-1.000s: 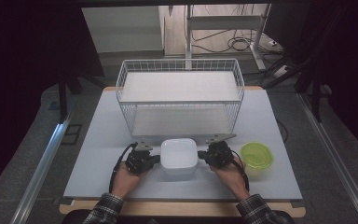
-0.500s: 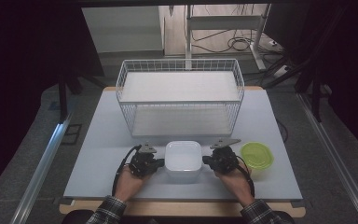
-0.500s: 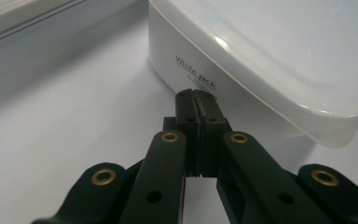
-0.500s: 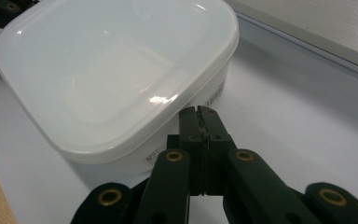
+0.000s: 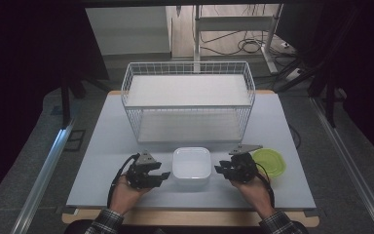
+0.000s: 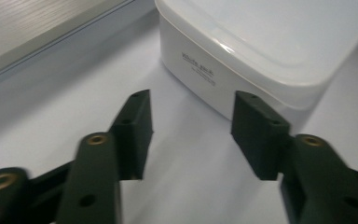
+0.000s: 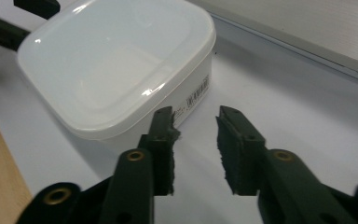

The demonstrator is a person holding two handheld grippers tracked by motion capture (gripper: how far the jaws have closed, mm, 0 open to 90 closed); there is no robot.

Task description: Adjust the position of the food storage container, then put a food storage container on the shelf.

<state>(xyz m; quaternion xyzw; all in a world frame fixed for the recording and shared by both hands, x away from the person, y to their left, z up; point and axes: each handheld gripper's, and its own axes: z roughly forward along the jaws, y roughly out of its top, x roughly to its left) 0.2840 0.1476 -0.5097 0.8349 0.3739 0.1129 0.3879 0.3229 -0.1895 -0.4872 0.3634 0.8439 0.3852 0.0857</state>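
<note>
Looking down from the high view, a white lidded box (image 5: 191, 163) sits on the pale table (image 5: 102, 146), near its front edge, between the left gripper (image 5: 158, 176) and the right gripper (image 5: 220, 169). Both grippers lie just beside the box, one on each side, but they are small and dark here, so whether they touch it cannot be told. A wire basket (image 5: 187, 105) stands behind the box, with a white shelf inside. A green lid (image 5: 271, 162) lies on the table to the right, partly covered by the right gripper and its grey plate. Beyond the table the room is dark; only some cables on the floor can be made out.

In the left gripper view, the jaws are spread wide with nothing between them but bare table (image 6: 37, 112). The box (image 6: 261, 42) lies just ahead; the right-hand jaw covers part of its near corner, and the far side of the box is cut off by the frame. Small grey writing on its side wall is too blurred to read.

In the right gripper view, the jaws stand apart, narrower, gripping nothing. The box (image 7: 112, 60) is ahead and to the left, one jaw overlapping its near corner. A barcode label (image 7: 196, 95) shows on its side, the print too small to read. The left gripper's black jaws (image 7: 16, 21) show at the top left, partly cut off.
</note>
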